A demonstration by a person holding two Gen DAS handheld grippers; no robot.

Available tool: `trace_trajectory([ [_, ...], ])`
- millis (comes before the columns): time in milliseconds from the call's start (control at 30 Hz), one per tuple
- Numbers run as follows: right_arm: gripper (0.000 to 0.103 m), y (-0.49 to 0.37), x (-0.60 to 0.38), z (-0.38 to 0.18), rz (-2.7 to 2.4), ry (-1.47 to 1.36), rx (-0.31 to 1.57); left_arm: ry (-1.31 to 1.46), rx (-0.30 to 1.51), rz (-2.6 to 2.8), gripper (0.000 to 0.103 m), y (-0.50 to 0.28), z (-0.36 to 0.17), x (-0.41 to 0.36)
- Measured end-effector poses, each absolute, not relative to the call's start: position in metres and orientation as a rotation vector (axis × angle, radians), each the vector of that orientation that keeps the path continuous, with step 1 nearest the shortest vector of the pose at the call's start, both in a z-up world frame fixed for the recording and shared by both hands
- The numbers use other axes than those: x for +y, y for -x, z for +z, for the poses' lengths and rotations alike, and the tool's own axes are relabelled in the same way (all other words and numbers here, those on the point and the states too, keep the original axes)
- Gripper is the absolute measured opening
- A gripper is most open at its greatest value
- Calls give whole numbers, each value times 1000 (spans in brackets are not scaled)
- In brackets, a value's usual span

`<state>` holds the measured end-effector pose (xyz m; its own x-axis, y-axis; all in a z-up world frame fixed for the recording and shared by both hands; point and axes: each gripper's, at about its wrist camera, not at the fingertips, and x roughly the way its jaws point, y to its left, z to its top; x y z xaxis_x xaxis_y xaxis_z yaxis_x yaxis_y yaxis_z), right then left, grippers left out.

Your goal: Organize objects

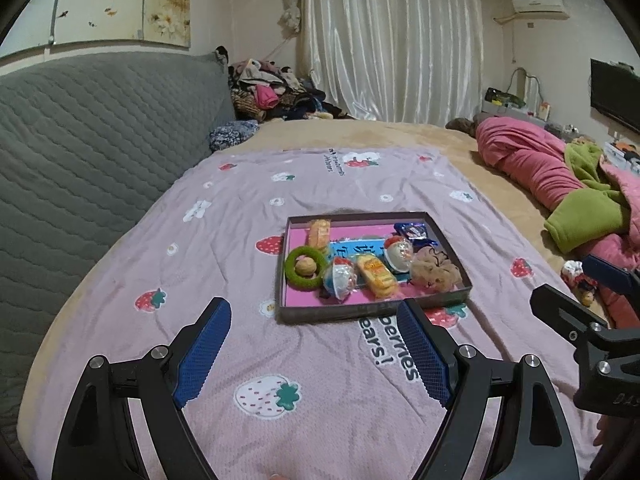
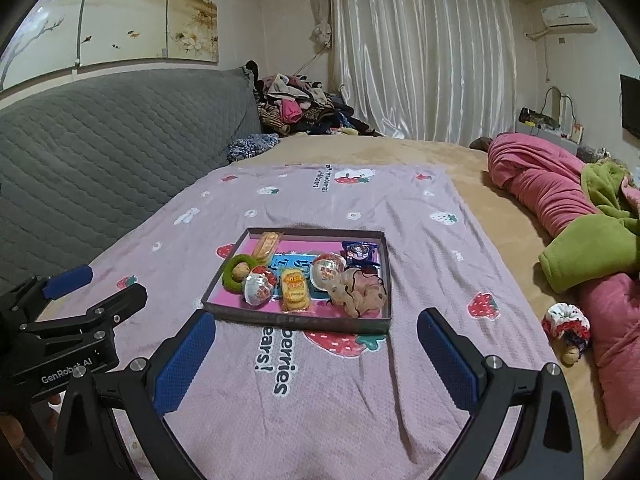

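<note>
Where a pink strawberry blanket (image 1: pixel 248 240) covers the bed, a tray (image 1: pixel 372 314) of snacks and toys sits at twelve o'clock of both grippers. Left gripper (image 1: pixel 316 344) and right gripper (image 2: pixel 316 356) gape wide, empty, touching nothing. Blanket print reads "berries… ears!"; the left gripper's body, "GenRobot AI".

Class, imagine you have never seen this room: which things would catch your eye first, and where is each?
First, the shallow tray of small toys and wrapped snacks, mid-blanket on the pink strawberry blanket. Next, both open grippers, left gripper and right gripper, empty, short of the tray. Then the pink and green bedding heaped at right.
</note>
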<state>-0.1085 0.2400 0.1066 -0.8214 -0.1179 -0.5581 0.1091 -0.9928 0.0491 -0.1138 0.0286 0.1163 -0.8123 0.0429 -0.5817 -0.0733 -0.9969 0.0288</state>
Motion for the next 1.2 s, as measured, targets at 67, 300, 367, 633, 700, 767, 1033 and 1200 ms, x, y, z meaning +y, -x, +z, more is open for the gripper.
trace_trajectory([
  [67,102,105,240,105,-2893,-894,-15,941,73,2929,86,108,116,29],
  [300,102,94,242,96,-2893,-930,-14,953,70,2926,86,94,110,31],
  [367,102,92,242,92,-2892,-935,-13,964,68,2923,86,91,108,31],
  [633,102,88,244,74,-2885,-983,-19,1006,80,2913,86,88,91,30],
  [700,102,87,244,68,-2883,-991,-28,1015,78,2914,86,87,84,29],
  [767,102,87,245,63,-2879,-1001,-35,1029,78,2911,86,88,78,29],
  [1033,102,89,249,41,-2878,-1022,-56,1052,87,2902,86,94,50,30],
  [1200,102,88,249,25,-2883,-1042,-50,1067,84,2890,86,97,36,29],
])
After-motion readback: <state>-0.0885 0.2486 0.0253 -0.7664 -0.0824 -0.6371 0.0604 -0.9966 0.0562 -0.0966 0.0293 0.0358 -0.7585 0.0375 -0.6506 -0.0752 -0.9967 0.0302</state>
